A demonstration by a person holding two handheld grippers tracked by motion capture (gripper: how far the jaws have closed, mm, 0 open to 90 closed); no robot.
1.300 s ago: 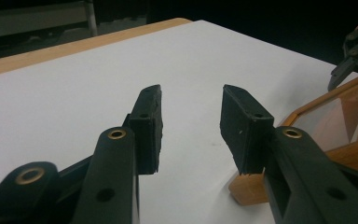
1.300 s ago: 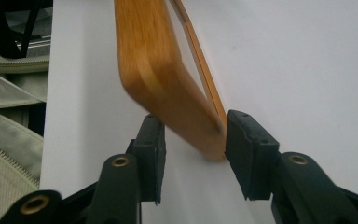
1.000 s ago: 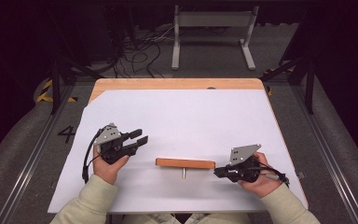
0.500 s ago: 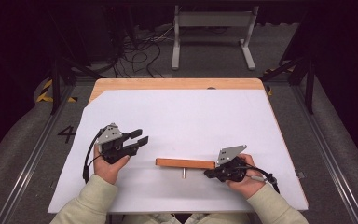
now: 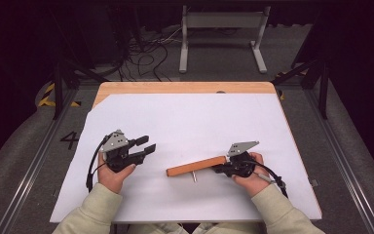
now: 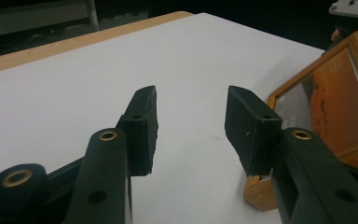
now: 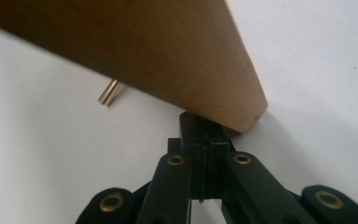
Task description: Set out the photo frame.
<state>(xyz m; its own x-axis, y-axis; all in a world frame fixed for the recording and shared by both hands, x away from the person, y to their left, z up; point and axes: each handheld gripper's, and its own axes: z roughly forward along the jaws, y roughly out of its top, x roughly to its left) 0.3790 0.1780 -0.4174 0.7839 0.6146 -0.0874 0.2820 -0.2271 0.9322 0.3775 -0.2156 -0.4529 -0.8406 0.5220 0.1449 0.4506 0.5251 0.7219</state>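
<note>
One wooden frame (image 5: 196, 165), two tongs (image 5: 220, 168)

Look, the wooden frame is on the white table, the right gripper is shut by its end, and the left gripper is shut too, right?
Not quite: the left gripper is open. The left gripper view shows its jaws standing apart with bare table between them. The rest holds: the right gripper is shut at the end of the wooden frame.

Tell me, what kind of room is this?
Probably a lab or workshop set up for recording: a wooden table covered with a white sheet, loose cables on the grey floor, and a metal stand behind.
</note>
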